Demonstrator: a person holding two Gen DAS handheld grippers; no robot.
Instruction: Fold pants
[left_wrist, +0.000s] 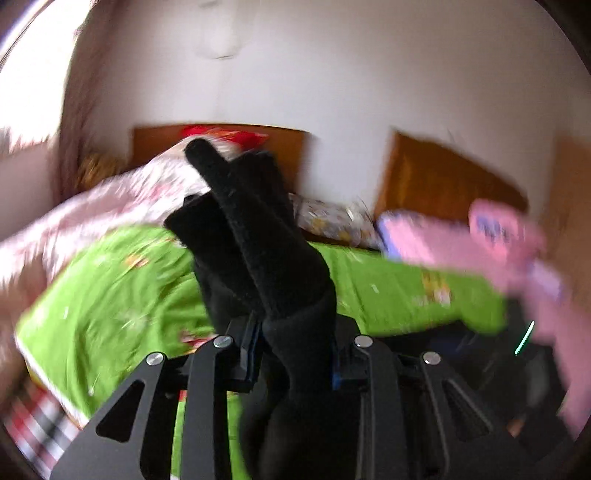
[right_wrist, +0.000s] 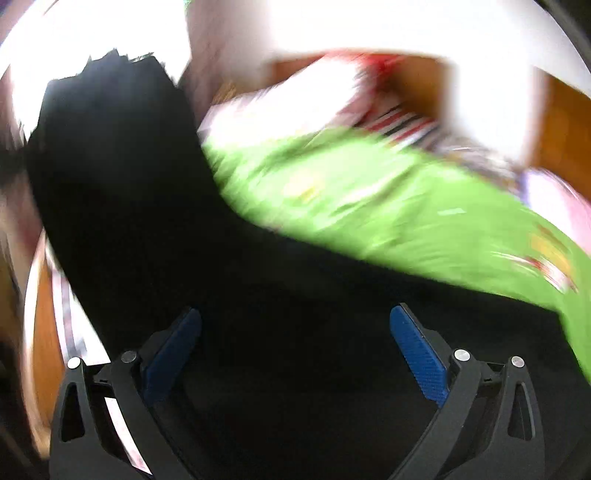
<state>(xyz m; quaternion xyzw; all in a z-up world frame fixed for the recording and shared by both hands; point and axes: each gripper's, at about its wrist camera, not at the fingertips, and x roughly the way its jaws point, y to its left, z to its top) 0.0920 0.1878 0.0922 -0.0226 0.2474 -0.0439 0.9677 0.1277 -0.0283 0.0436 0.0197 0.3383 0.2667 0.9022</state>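
My left claw (left_wrist: 295, 343) is pinched narrow on a bunched fold of the black pants (left_wrist: 255, 243), which stick up from between its pads above the bed (left_wrist: 110, 280). The green sheet (left_wrist: 388, 284) lies bare on both sides of that fold, out to the bed's left edge; pink bedding (left_wrist: 480, 243) crowds the right. My right claw (right_wrist: 295, 354) stands wide, its blue pads (right_wrist: 417, 362) apart over the pants (right_wrist: 147, 206), which spread across the bed's near edge. Everything is blurred.
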